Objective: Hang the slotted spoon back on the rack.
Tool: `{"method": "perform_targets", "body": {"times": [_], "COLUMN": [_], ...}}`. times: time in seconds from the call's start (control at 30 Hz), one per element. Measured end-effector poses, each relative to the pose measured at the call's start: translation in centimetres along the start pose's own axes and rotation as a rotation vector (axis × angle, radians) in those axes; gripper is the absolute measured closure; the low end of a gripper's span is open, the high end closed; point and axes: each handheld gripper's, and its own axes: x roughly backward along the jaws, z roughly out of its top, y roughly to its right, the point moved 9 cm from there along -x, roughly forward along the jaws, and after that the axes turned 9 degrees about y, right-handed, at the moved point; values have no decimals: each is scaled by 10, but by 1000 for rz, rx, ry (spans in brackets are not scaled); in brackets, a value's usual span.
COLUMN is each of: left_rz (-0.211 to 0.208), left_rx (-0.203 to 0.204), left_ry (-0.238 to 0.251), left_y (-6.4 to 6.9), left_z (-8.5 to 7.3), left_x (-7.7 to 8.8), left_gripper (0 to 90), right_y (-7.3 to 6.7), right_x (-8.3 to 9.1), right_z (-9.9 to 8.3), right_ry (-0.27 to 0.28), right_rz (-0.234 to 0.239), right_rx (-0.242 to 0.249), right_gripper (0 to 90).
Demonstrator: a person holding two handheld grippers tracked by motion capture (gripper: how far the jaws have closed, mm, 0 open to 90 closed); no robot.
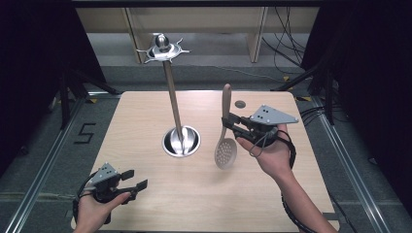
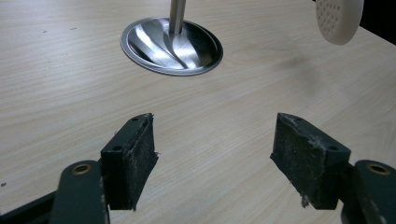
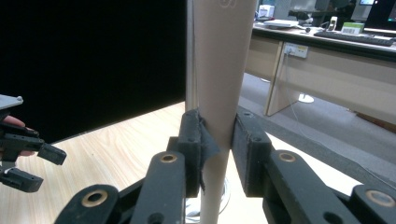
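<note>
Pale wood table under us, dark curtains either side and a grey floor beyond, and we have both hands in play. Our left hand sits low at the near left corner, forearm coming up from the bottom edge, and the left gripper points off to the right across the table top, jaws spread wide with nothing between them; in the left gripper view we see the two worn black pads well apart over bare wood. Our right hand is raised over the right side of the table, palm turned up, wrist cocked, with the right gripper aimed left toward the middle. Those jaws are clamped tight on the handle of a beige slotted spoon, gripping it around mid-handle. The spoon stands close to upright, long axis running near vertical, handle end up and the perforated bowl hanging down, clear of the table, just right of centre. In the right gripper view the handle rises straight between the closed pads. At table centre stands a tall steel utensil stand, its round dished base just left of the spoon's bowl and a hooked crown on top.
</note>
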Motion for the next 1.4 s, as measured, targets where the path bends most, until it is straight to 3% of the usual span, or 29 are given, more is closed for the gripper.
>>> {"method": "perform_targets", "body": {"times": [0.1, 0.2, 0.23, 0.5, 0.7, 0.73, 0.8, 0.87, 0.97, 1.0, 1.03, 1.07, 1.4], "left_rz": [0, 0, -1, 11, -6, 3, 2, -4, 2, -5, -5, -6, -4], "left_rx": [-5, -4, -3, -8, -13, 0, 1, -17, -14, -17, -17, -17, -14], "left_ry": [-3, -2, 0, -8, 0, -1, 1, 1, 1, 0, 0, -1, 1], "left_y": [-1, 0, 0, -1, 0, 0, 0, 0, 0, 0, 0, 0, 0], "left_z": [0, 0, 0, 0, 0, 0, 0, 1, 1, 1, 1, 1, 1], "left_x": [0, 0, 0, 1, 0, 0, 0, 1, 1, 1, 1, 1, 0], "left_gripper": [287, 287, 287, 287, 287, 287, 287, 287, 287, 287, 287, 287, 286], "right_y": [-5, -6, -4, -9, -11, -9, -14, -15, -16, -19, -17, -18, -22], "right_x": [-1, -2, -3, -9, -19, -21, -27, -30, -33, -35, -37, -38, -48], "right_z": [0, 2, 4, 7, 13, 15, 16, 18, 19, 20, 21, 21, 24], "right_ry": [-12, -18, -7, -4, 3, 10, 8, 4, 1, -4, 1, 0, 10], "right_rz": [-3, -6, -9, -5, -13, -21, 1, -1, 1, -6, -4, -7, -5], "right_rx": [-46, -47, -15, -43, -28, -1, -13, -15, -9, -30, -7, -23, -14], "right_gripper": [749, 749, 749, 749, 749, 749, 748, 748, 749, 749, 748, 748, 749]}}
